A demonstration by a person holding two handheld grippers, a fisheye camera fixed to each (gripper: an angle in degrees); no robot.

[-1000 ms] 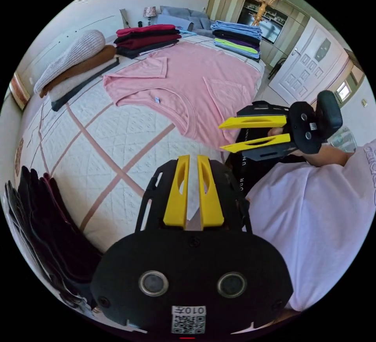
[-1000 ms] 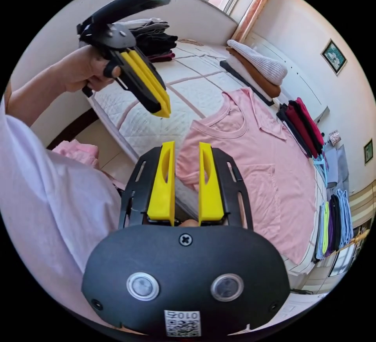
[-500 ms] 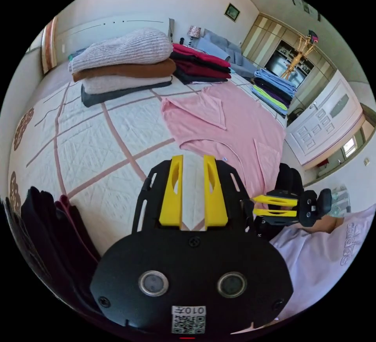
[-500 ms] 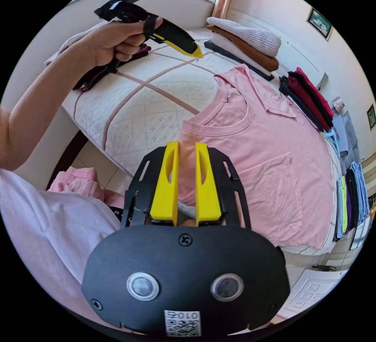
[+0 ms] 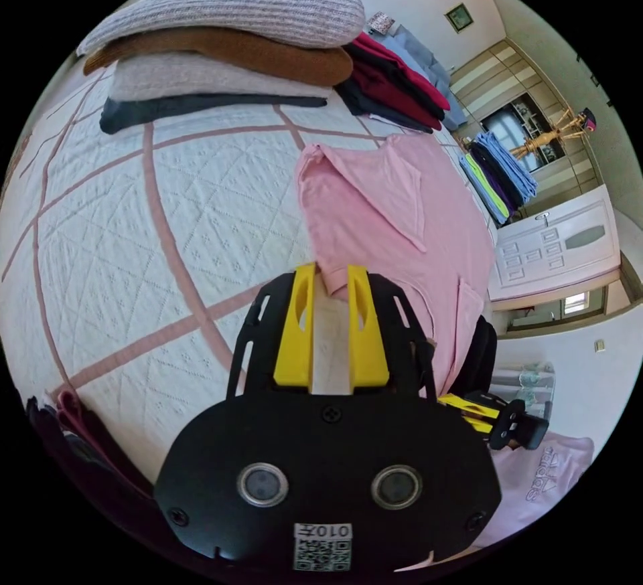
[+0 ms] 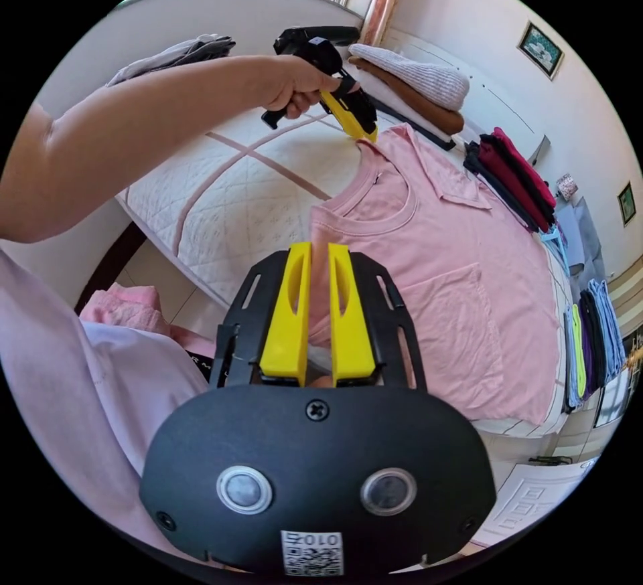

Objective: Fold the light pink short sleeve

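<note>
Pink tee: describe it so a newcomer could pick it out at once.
On the white quilted bed, look between the folded stacks: knit sweaters near the headboard, dark red clothes beside them. The pink tee lies spread flat, front up. It's the only unfolded garment, with a chest pocket.

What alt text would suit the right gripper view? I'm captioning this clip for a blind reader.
A light pink short sleeve shirt lies flat on a quilted white bed, one sleeve already folded in. The left tongs reach its far shoulder, held by a person's hand; the right tongs hover open at the near shoulder. Folded clothes stacks line the bed's far side.
</note>
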